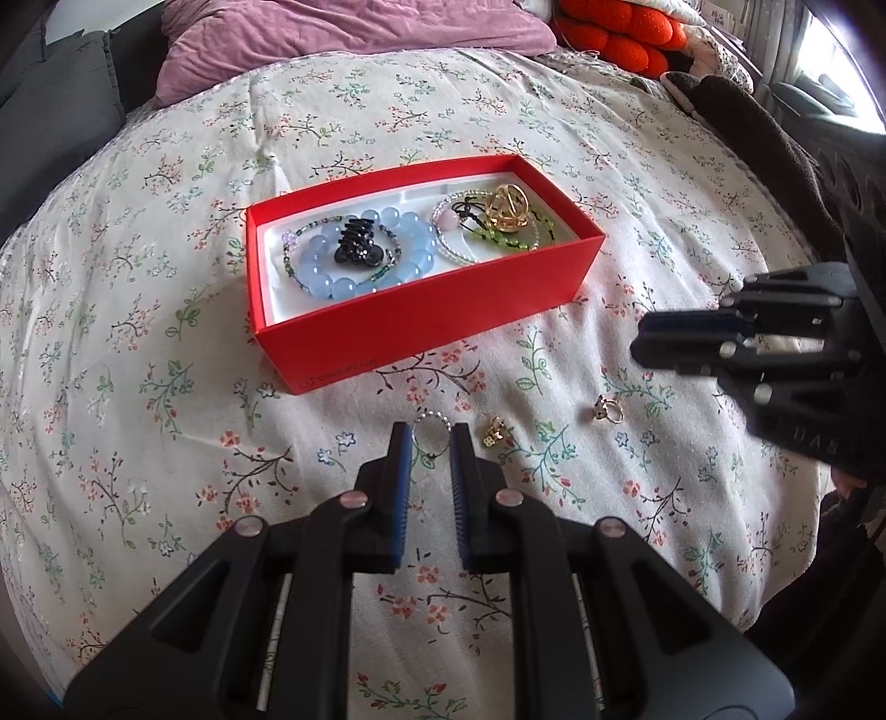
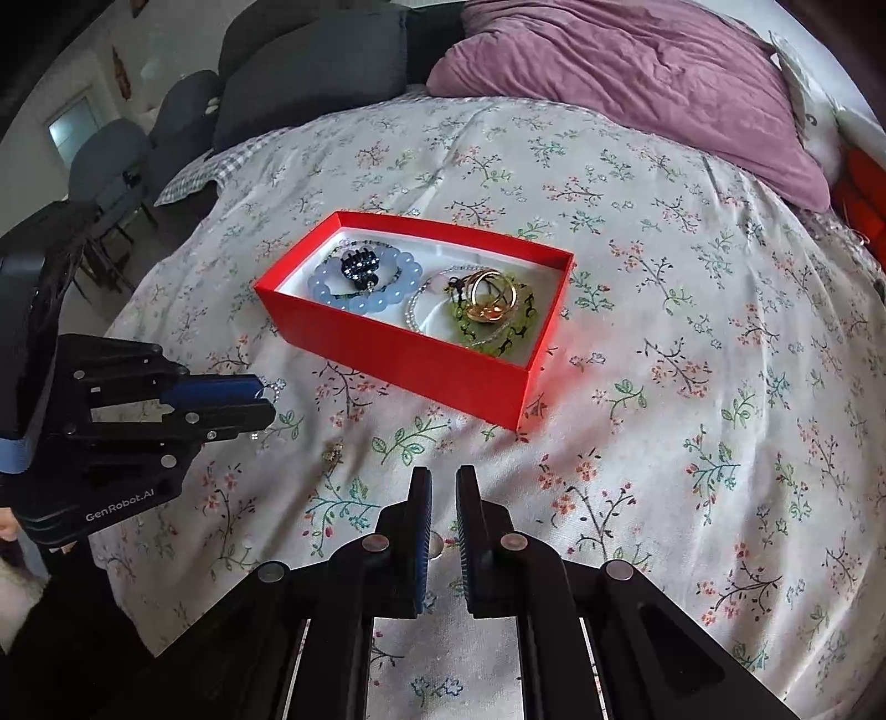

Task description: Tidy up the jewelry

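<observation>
A red box [image 1: 421, 327] on the floral bedspread holds a blue bead bracelet [image 1: 360, 257], a black hair claw [image 1: 357, 243], a gold clip [image 1: 506, 207] and green beads. My left gripper [image 1: 431, 437] has its jaws closed around a small silver beaded ring [image 1: 432, 435] on the bedspread. A gold charm [image 1: 493, 435] and a gold ring [image 1: 606, 410] lie to its right. My right gripper [image 2: 443, 476] hovers over the bedspread, jaws slightly apart and empty. In the right wrist view the box [image 2: 421, 354] lies ahead and the left gripper [image 2: 266, 396] is at left.
A purple pillow [image 1: 343, 39] and orange cushion [image 1: 614, 33] lie at the head of the bed. Dark clothing [image 1: 775, 166] lies at the right edge. Grey chairs [image 2: 111, 166] stand beyond the bed's left side.
</observation>
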